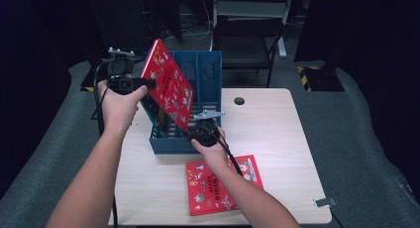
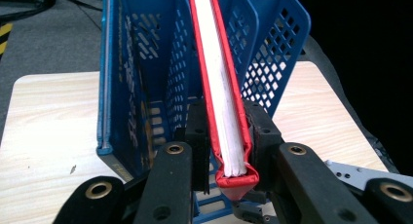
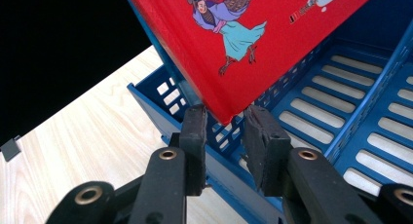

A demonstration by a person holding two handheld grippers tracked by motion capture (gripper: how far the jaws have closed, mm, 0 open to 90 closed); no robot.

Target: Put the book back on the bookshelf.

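Red book (image 1: 167,83) held tilted over blue file rack (image 1: 163,143), upper end leaning far-left, lower corner dipping toward rack's near compartments. Cover w/ cartoon figures facing right and up.

Left gripper (image 1: 148,83): at book's upper left edge, well above table (image 1: 277,134). In left gripper view, jaws nearly closed, pads pressed on both covers of book (image 2: 221,107) w/ white page block between; book's edge running away toward rack (image 2: 146,87).

Right gripper (image 1: 190,131): at book's lower corner, just above rack's near wall. In right gripper view, jaws narrow, one on each side of red corner (image 3: 229,53); left pad touching or almost touching cover, small gap visible at right pad; firm clamp cannot be told. Slotted rack floor (image 3: 316,102) beyond corner.

Rack: upright on table, far-left of centre, dividers running near to far, open top.

Second red book (image 1: 208,191): flat on table, near edge, right of rack, partly under right forearm.

Small grey tab (image 1: 324,202) at table's near-right corner.
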